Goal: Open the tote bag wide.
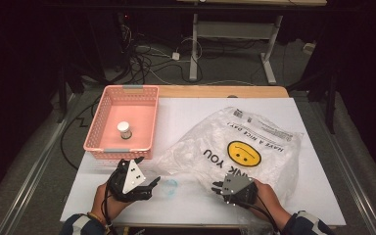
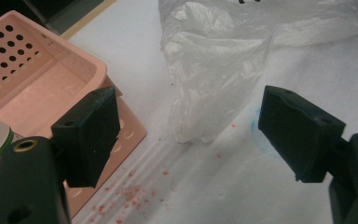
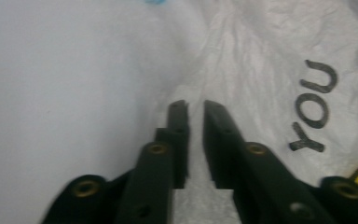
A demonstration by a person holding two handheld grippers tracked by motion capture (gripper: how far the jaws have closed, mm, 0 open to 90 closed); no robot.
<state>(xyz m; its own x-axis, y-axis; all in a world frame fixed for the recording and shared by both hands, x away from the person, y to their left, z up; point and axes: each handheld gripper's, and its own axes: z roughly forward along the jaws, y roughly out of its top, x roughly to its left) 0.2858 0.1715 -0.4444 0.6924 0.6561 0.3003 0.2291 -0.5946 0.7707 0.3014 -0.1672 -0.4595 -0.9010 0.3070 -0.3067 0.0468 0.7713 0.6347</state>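
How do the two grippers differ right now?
The left gripper has its jaws wide apart, with nothing between them; the right gripper has its jaws nearly together, pinching the edge of the plastic bag. The left one sits just in front of the pink basket, clear of the bag; the right one rests on the bag. Both are black, hand-held and low over the white table.
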